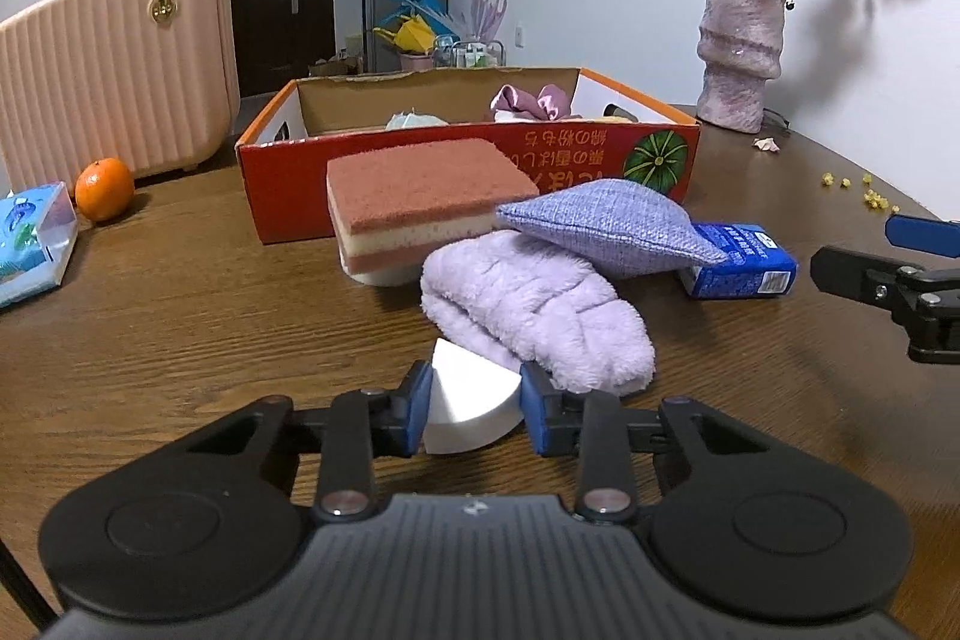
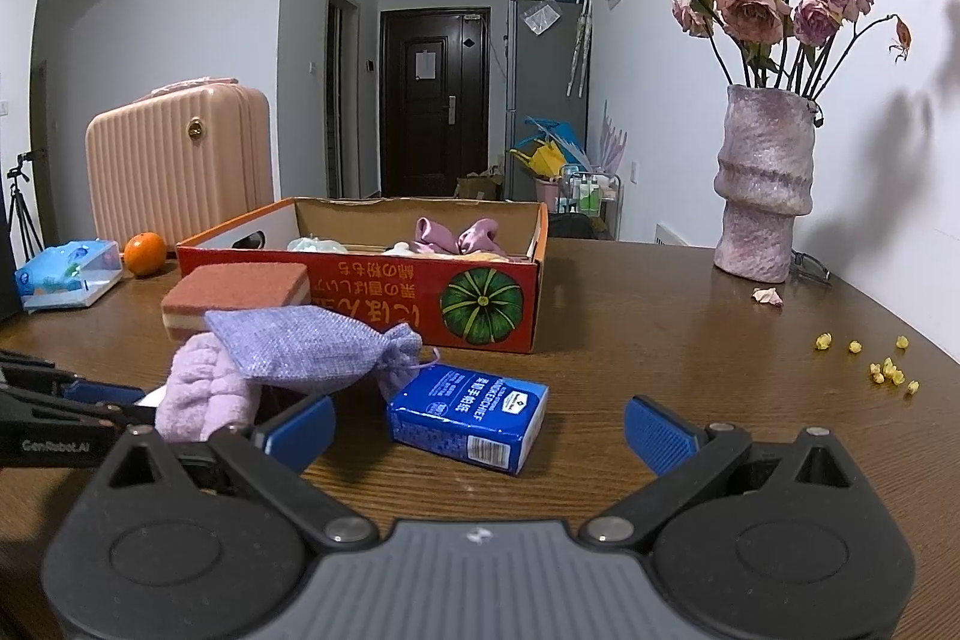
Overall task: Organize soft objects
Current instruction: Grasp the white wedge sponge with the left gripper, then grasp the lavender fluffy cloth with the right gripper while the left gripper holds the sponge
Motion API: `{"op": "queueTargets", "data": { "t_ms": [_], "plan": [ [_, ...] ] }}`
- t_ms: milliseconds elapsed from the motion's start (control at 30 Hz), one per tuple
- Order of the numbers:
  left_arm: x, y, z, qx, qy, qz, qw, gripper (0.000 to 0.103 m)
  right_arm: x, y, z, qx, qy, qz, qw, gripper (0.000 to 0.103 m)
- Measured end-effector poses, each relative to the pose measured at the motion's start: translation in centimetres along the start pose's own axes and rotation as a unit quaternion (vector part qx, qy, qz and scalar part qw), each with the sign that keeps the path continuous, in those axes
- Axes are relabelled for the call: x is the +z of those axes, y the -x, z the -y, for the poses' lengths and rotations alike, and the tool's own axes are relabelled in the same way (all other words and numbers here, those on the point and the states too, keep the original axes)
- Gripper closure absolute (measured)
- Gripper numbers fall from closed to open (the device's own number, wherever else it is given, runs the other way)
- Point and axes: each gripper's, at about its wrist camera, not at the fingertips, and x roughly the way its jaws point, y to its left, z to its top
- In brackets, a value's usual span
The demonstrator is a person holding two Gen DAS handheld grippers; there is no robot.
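White sponge wedge point(image 1: 471, 403) sits clamped between the blue pads of the left gripper point(image 1: 475, 409), low over the wooden table point(image 1: 180, 316). Just beyond it lie a lilac fluffy cloth point(image 1: 540, 310), then a purple pouch point(image 1: 606, 226). Right gripper point(image 2: 480, 433) hovers with jaws wide apart, empty, near a blue tissue pack point(image 2: 471, 415).

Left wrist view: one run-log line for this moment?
left gripper: shut on white wedge sponge | right gripper: open, empty | cardboard box: partly filled
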Motion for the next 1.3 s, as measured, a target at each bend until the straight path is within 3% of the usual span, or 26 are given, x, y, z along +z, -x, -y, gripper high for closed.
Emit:
{"op": "queueTargets", "data": {
  "t_ms": [400, 933, 1300],
  "plan": [
    [0.3, 2.1, -0.4, 0.028, -0.005, 0.040, 0.9988, 0.071, -0.3, -0.4, -0.9, 0.012, 0.005, -0.006, 1.000, 0.000],
    [-0.3, 4.3, -3.1, 0.050, 0.004, 0.064, 0.9967, 0.071, -0.5, -2.0, -7.4, 0.087, 0.031, -0.042, 0.995, 0.000],
    [-0.7, 5.3, -5.7, 0.068, 0.014, 0.071, 0.9951, 0.071, 0.4, -4.9, -11.0, 0.101, 0.027, -0.069, 0.992, 0.003]
  ]
}}
